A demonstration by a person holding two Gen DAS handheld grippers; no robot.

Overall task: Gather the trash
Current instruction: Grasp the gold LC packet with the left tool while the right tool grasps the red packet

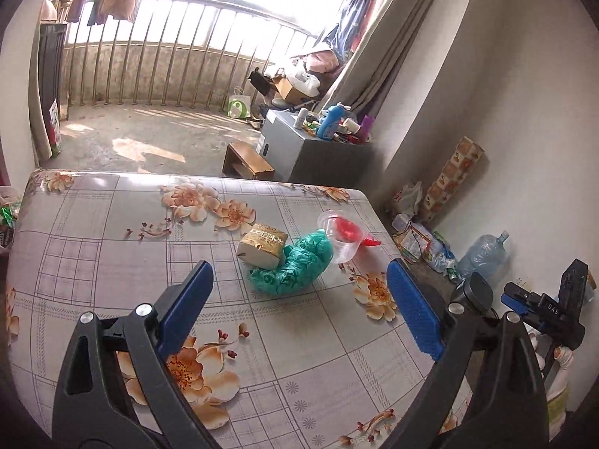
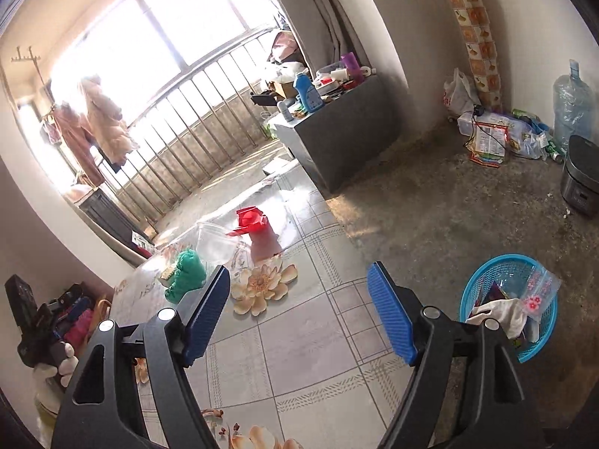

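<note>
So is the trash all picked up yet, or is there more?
Partly. The blue basket on the floor already holds some trash. Both the left gripper and right gripper are open and empty. The green bag, gold packet and plastic cup remain on the table.

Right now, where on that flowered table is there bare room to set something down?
The near table between the two open grippers and the far-left stretch are bare. It is crowded toward the far right corner: gold box, green bag and clear cup sit bunched together.
</note>
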